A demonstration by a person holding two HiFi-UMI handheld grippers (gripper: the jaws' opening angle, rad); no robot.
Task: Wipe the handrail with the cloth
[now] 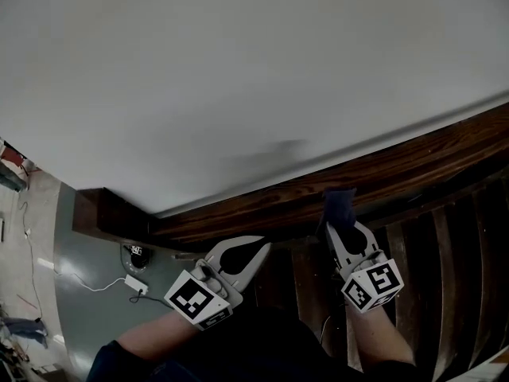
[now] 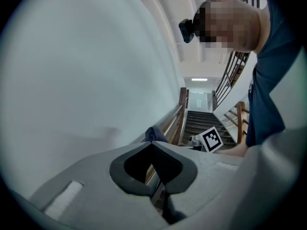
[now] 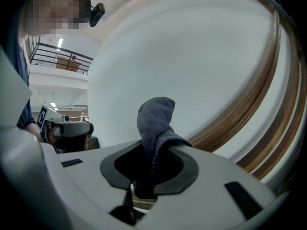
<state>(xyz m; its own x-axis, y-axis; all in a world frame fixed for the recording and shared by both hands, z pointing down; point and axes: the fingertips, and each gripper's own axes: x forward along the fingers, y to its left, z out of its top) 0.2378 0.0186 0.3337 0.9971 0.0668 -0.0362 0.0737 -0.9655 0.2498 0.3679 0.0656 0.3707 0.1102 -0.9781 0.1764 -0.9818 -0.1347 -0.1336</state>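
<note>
A dark wooden handrail (image 1: pixel 398 165) runs along the white wall (image 1: pixel 238 78) from lower left to upper right. My right gripper (image 1: pixel 340 223) is shut on a dark blue-grey cloth (image 1: pixel 339 201), and the cloth sticks up from the jaws against the rail. In the right gripper view the cloth (image 3: pixel 156 123) stands folded between the closed jaws of the right gripper (image 3: pixel 156 145), with the handrail (image 3: pixel 249 95) curving past to its right. My left gripper (image 1: pixel 261 247) hangs just below the rail to the left, shut with nothing in it. In the left gripper view, past the left gripper (image 2: pixel 152 143), the cloth (image 2: pixel 156 134) and handrail (image 2: pixel 175 119) show.
Dark balusters (image 1: pixel 445 253) stand below the rail at the right. Far below at the left lies a grey floor with a white power adapter (image 1: pixel 135 283) and its cable. A staircase (image 2: pixel 201 121) descends ahead in the left gripper view. An upper-floor railing (image 3: pixel 62 51) shows behind.
</note>
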